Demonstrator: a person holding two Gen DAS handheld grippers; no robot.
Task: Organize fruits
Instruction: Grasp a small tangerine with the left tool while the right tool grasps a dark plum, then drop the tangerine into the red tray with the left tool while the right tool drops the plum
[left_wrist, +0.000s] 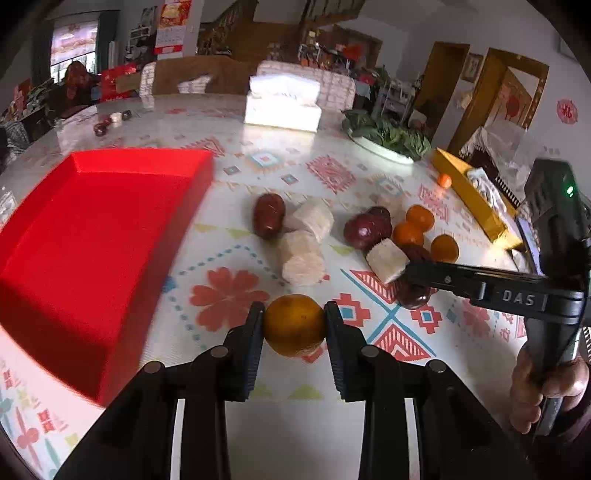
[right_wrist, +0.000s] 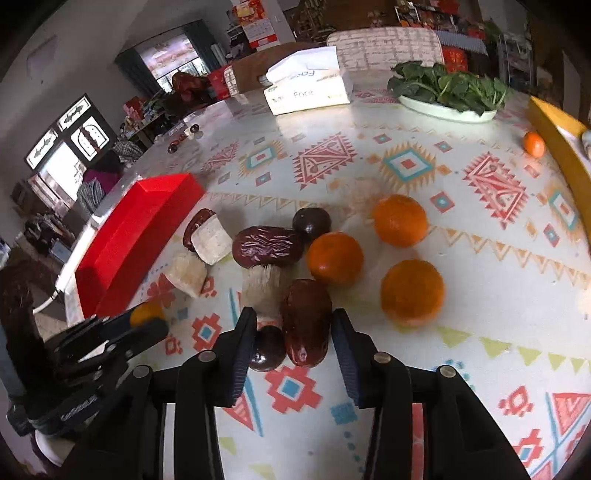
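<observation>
My left gripper (left_wrist: 294, 319) is shut on an orange (left_wrist: 294, 325) and holds it just right of the empty red tray (left_wrist: 85, 236). It also shows at the left of the right wrist view (right_wrist: 147, 319). My right gripper (right_wrist: 293, 332) is open, its jaws either side of a dark red date (right_wrist: 306, 321) and a small dark fruit (right_wrist: 266, 348) on the table. Three oranges (right_wrist: 334, 258) lie just beyond, with more dates (right_wrist: 266, 246) and pale cut chunks (right_wrist: 211, 240). The right gripper enters the left wrist view from the right (left_wrist: 410, 275).
A tissue box (right_wrist: 308, 90), a plate of greens (right_wrist: 448, 105) and a yellow box (left_wrist: 472, 195) stand at the table's far side. A small orange (right_wrist: 533, 143) lies by the yellow box. A few small fruits (left_wrist: 110, 122) sit far left.
</observation>
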